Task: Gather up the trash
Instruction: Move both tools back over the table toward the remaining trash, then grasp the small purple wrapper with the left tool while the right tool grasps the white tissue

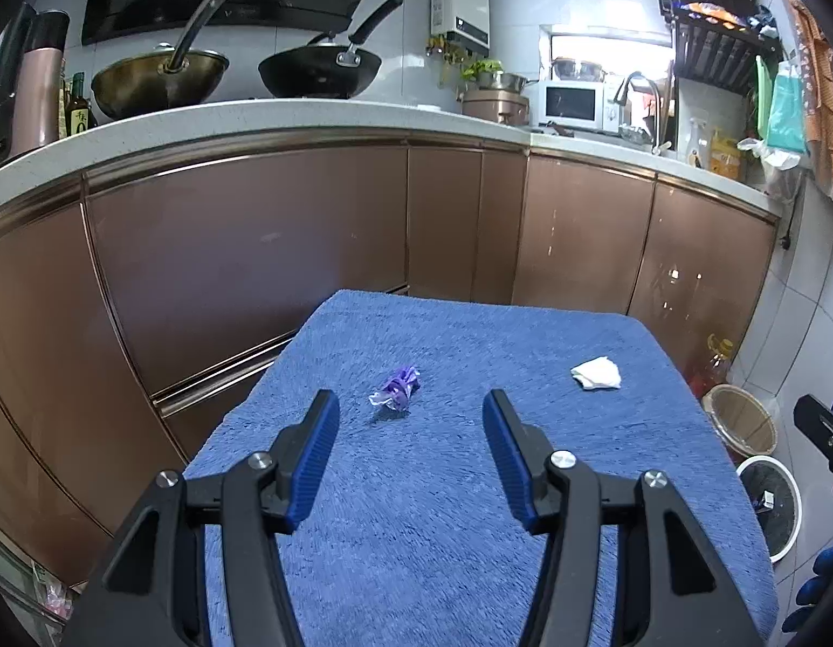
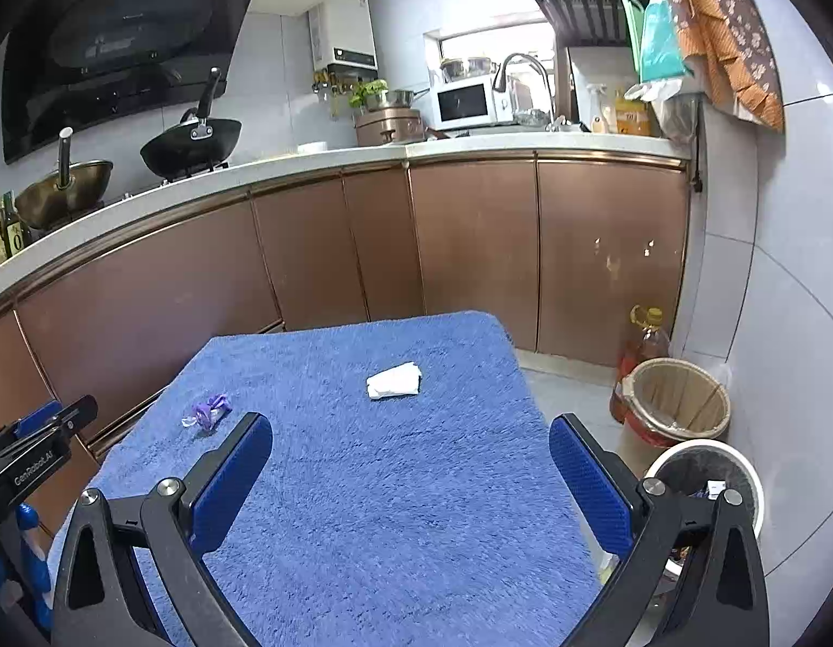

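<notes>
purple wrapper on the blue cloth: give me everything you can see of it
The purple wrapper is a small crumpled piece, shiny like plastic film, with clear twisted ends. It lies flat and loose on the blue cloth, touching nothing else, left of the white tissue. The open left gripper sits just short of it.

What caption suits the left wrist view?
Open left hand-held gripper above blue fluffy cloth, facing crumpled purple wrapper and white crumpled tissue.
</notes>
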{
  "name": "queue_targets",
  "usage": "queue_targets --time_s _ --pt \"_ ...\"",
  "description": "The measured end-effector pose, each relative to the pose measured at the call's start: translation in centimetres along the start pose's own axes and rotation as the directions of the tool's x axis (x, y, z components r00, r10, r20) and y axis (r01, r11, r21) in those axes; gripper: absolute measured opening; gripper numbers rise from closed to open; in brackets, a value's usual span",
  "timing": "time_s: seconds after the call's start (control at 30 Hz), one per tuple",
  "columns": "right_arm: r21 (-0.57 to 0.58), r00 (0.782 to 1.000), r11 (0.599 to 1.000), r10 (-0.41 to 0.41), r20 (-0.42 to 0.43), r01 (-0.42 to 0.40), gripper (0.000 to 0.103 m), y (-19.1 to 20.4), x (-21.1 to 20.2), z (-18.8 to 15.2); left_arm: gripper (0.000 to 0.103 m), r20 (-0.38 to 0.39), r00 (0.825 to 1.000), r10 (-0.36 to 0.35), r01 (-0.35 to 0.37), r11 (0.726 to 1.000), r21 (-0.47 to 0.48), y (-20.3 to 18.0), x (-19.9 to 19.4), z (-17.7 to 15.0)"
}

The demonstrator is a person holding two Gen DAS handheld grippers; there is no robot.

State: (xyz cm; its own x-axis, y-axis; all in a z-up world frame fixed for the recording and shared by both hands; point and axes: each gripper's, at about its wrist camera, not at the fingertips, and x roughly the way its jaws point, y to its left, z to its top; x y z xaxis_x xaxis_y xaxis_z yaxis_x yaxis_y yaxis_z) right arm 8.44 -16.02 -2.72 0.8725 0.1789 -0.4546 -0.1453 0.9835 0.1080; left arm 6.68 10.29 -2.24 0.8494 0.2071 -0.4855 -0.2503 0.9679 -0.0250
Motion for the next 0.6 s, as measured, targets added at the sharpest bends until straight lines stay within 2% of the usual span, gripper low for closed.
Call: queue_targets --time_s 0.13,0.23,0.43,0.5,0.6 --pt "-0.006 0.999 1.000 0.017 -0.034 -0.017 0.103 0.0 1.6 0.2 0.053 -0.034 0.999 -0.002 0.002 1.000 -0.004 0.8 2.0 0.5" --pt "-0.011 0.998 1.000 0.023 -0.063 -0.024 0.103 -0.2 3.1 0.5 0.053 -0.073 0.997 -0.032 0.031 0.999 -0.008 2.2 4.3 1.1" --pt "0.001 0.987 0.998 0.070 -0.146 -0.070 0.103 -0.2 8.2 1.3 0.053 -0.139 0.988 -0.071 0.071 0.997 -0.008 4.9 8.6 1.5" --pt "-0.001 0.981 0.996 0.092 -0.172 -0.094 0.103 0.2 10.3 1.6 0.053 -0.170 0.981 -0.095 0.095 0.995 -0.007 5.5 10.2 1.3" --pt "-0.008 0.970 0.991 0.128 -0.208 -0.133 0.103 0.9 13.7 1.9 0.053 -0.241 0.959 -0.149 0.148 0.989 -0.024 6.0 13.2 0.8"
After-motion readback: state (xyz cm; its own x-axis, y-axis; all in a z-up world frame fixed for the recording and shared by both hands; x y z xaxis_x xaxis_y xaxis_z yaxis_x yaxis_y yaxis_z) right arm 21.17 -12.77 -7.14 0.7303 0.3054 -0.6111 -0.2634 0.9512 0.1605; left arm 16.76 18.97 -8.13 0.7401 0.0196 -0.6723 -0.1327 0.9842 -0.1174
